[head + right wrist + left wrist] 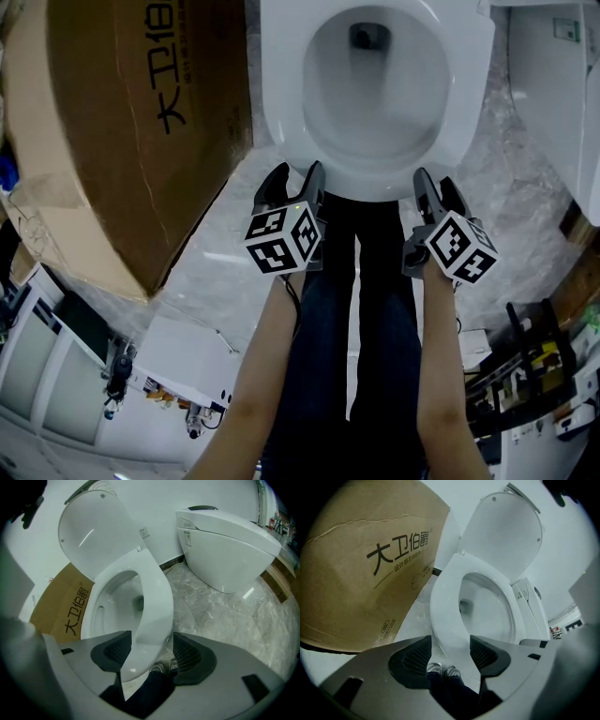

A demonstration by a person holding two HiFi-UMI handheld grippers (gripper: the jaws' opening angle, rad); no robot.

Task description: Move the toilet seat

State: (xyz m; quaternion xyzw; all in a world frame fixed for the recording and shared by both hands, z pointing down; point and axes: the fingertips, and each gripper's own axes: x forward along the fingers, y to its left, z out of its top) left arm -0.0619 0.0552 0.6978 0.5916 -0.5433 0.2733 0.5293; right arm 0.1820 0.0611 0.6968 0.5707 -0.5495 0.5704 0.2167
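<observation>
Toilet seat (375,173) lies flat on the bowl, its front rim nearest you, while the lid (506,536) stands raised behind it against the wall. The toilet sits on the marbled floor (225,616), between the cardboard box (122,122) on your left and a second toilet (229,545) on your right, toward the floor's far edge along the wall.

You are at the approach, as I read it: no grip is made yet. Your left gripper (295,178) hovers just short of the front rim on its left side, jaws spread wide, pinching nothing; its own view shows the rim beyond the pads, not between them. Your right gripper (436,185) is spread as well, and in its own view the seat's front edge stands in the gap between the pads, but neither pad presses on it.

The next move probably calls for easing both pairs of jaws forward until the rim sits well inside, one pad above and one below, then closing on it before you lift. Keep both sides level so the seat turns evenly on its hinge.

Count: one seat, one lid, two toilets, one cardboard box, two grippers.
</observation>
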